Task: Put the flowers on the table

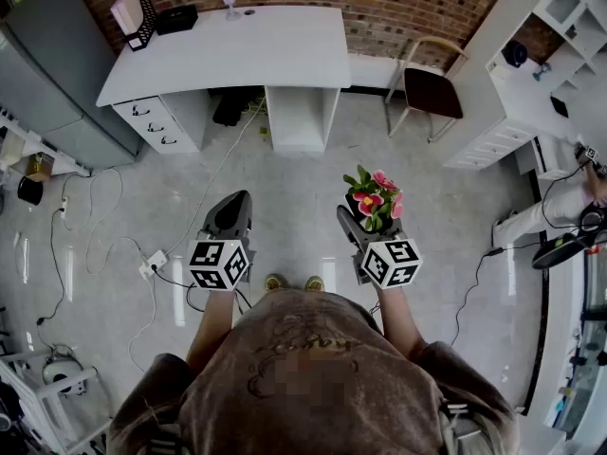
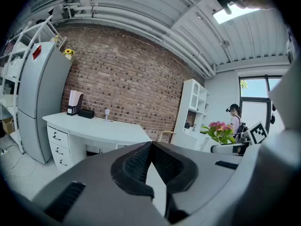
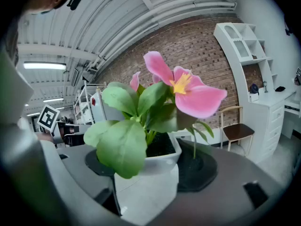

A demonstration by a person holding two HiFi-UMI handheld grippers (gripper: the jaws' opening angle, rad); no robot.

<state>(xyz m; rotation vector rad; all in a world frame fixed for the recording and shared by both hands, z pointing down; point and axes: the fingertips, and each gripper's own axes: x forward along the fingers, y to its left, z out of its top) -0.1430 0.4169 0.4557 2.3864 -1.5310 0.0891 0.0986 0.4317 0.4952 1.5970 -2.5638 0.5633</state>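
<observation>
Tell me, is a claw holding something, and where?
The right claw grips the small white pot of pink flowers by its sides. The left claw is shut and empty.

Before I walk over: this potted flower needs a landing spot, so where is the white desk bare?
The white desk is bare across its front and the whole end nearest the chair. Its back corner at the far end is crowded: the paper holder, black box and small clear stand.
</observation>
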